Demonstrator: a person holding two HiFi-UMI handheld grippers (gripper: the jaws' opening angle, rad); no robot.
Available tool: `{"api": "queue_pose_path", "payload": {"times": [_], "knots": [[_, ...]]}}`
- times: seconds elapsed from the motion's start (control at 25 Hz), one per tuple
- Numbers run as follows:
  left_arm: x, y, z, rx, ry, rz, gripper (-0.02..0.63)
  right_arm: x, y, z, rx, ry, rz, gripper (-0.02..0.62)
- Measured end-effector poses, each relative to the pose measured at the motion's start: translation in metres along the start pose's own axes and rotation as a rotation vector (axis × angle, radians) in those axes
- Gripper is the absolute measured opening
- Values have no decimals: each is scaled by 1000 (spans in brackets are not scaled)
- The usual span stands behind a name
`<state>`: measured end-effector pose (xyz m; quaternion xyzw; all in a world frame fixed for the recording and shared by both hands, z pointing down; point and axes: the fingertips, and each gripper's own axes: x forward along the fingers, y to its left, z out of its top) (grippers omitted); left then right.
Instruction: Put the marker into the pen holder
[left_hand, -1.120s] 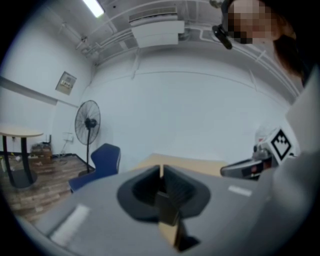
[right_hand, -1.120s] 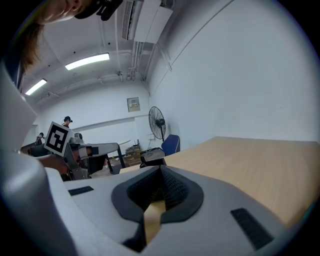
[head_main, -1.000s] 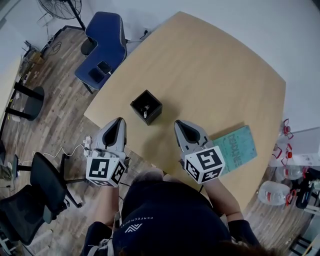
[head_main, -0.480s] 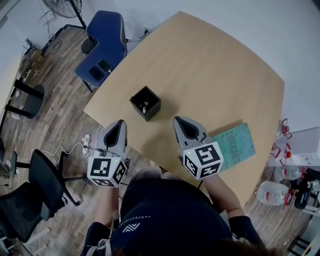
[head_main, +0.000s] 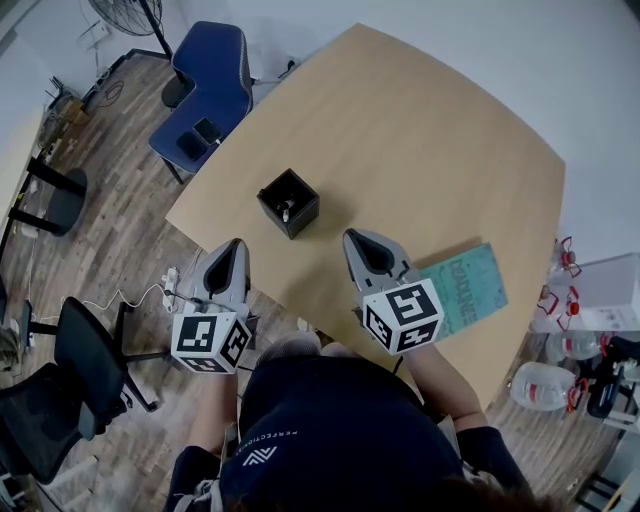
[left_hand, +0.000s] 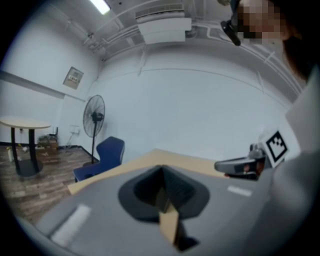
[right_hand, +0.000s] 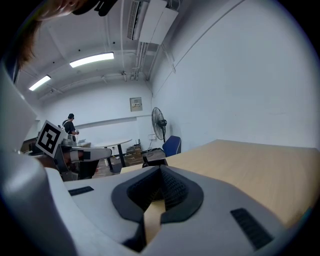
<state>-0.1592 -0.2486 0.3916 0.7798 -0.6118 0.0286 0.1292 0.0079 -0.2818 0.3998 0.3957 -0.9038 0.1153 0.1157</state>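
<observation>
The pen holder (head_main: 288, 202), a black square box open at the top, stands on the tan worktop (head_main: 430, 150) close to its near-left edge. The marker (head_main: 285, 210) is inside it, and only a small pale end shows against the dark interior.

Both grippers hang on the person's side of the holder, well apart from it and from each other. The left gripper (head_main: 236, 247) sits at about 7 o'clock from the holder, with its tip at the worktop's edge and its body out over the wooden floor. Its own view shows the two jaws pressed together at the tip with nothing between them. The right gripper (head_main: 358, 240) sits at about 4 o'clock from the holder, over the worktop. Its jaws are likewise clenched on nothing, and only a sliver of tan shows below where they meet.

A teal book (head_main: 472, 288) lies flat at about 3 o'clock from the right gripper, near the worktop's edge. A blue chair (head_main: 210, 85) stands at 11 o'clock from the holder, off the worktop, with a fan (head_main: 120, 12) beyond it. A black office chair (head_main: 55, 395) is at the lower left.
</observation>
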Motion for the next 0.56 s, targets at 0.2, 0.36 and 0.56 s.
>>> {"api": "queue_pose_path", "payload": {"times": [0.2, 0.36, 0.56], "knots": [[3, -7, -2, -8, 29, -32, 8, -1, 0, 0, -3, 2, 2, 2], [7, -6, -8, -53, 66, -15, 8, 0, -1, 1, -3, -1, 2, 2], [6, -11, -8, -34, 66, -17, 8, -3, -2, 1, -6, -4, 4, 2]]}}
